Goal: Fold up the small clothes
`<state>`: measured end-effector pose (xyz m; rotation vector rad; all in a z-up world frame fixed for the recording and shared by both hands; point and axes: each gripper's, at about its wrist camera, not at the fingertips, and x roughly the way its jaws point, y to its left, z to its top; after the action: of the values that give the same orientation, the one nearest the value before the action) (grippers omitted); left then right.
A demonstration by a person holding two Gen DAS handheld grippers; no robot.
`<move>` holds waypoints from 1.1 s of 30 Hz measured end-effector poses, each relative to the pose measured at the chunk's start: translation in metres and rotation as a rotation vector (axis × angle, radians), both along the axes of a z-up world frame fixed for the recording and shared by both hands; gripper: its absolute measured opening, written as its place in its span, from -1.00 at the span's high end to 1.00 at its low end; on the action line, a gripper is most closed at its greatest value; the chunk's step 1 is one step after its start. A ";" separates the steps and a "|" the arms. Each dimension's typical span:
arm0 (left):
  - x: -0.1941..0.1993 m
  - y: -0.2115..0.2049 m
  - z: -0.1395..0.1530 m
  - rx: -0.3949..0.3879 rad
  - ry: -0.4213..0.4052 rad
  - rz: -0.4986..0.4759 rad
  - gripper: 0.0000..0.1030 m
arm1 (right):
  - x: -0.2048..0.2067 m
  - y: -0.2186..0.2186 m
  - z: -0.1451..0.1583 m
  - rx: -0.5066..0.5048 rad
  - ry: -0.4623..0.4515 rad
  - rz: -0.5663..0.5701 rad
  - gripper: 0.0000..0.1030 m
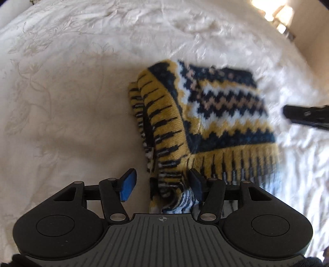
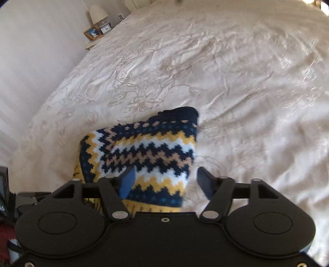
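Observation:
A small knitted sweater (image 1: 216,111) in navy, yellow, white and tan zigzags lies folded on a cream bedspread (image 1: 61,102). My left gripper (image 1: 163,182) is open just above its near yellow-striped edge, jaws wide apart, holding nothing. In the right wrist view the sweater (image 2: 148,147) lies right in front of my right gripper (image 2: 166,180), which is open with its fingers over the near edge of the knit. The right gripper's black finger shows at the right edge of the left wrist view (image 1: 306,118).
The embroidered cream bedspread (image 2: 226,82) stretches in all directions. A bedside table at the far left holds a lamp (image 2: 97,13), a framed photo (image 2: 92,32) and a small clock (image 2: 105,28). A white wall lies beyond the bed's left edge.

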<state>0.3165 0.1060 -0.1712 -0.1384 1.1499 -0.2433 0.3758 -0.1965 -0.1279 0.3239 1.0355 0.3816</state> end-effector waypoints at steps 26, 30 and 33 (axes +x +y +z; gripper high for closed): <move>0.073 0.009 -0.040 -0.211 0.063 -0.009 -0.98 | 0.070 0.011 -0.085 0.289 0.212 0.002 -0.98; 0.056 0.017 -0.042 -0.252 0.080 -0.007 -0.98 | 0.082 0.010 -0.089 0.319 0.205 0.007 -1.00; 0.041 0.020 -0.042 -0.265 0.099 -0.015 -0.98 | 0.092 0.017 -0.093 0.314 0.208 0.049 -1.00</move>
<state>0.3579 0.1260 -0.2137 -0.3792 1.2140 -0.4053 0.4680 -0.1800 -0.2210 0.6303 1.1891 0.5653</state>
